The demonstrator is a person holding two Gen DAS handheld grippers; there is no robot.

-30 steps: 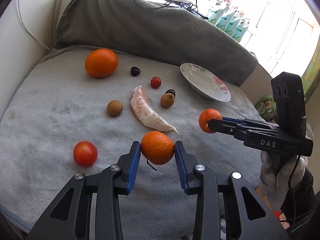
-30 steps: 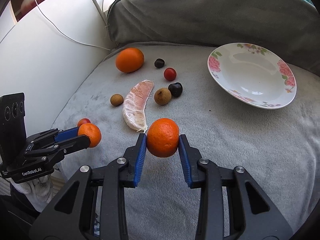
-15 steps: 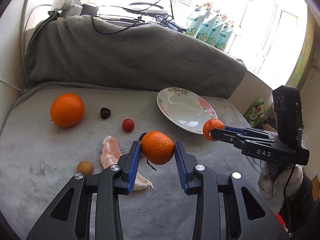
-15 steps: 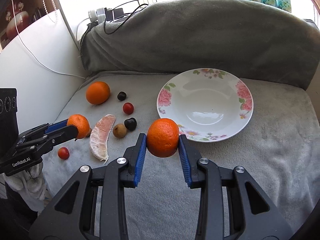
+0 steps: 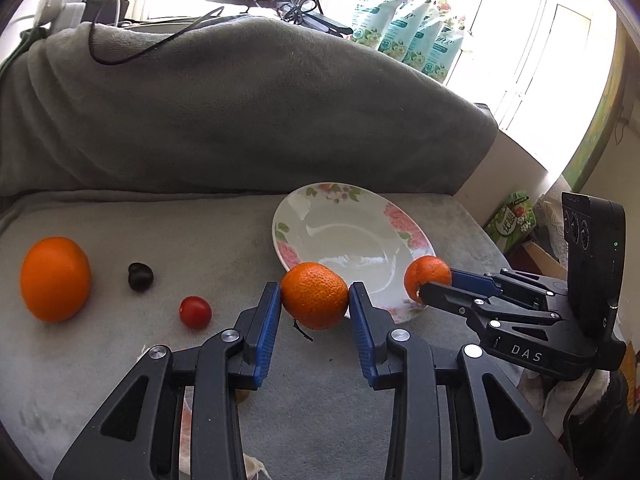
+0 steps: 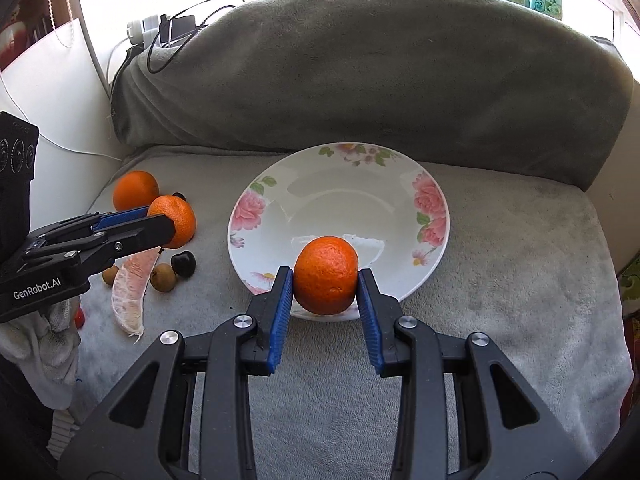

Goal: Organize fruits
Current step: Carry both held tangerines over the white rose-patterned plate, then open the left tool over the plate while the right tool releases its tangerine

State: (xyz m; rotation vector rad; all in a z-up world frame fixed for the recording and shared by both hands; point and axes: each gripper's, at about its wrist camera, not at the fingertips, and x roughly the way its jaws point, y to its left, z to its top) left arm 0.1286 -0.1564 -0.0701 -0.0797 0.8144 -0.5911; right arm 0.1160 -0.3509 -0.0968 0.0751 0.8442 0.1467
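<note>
Each gripper was clenched on a round, dimpled mandarin: the left gripper (image 5: 315, 300) held its mandarin (image 5: 314, 295) short of the plate's near rim, the right gripper (image 6: 325, 280) held its mandarin (image 6: 326, 275) over the glossy floral plate (image 6: 434, 204). Released from height, either could probably roll off the shallow, slick porcelain onto the soft grey blanket (image 6: 500, 280).
</note>
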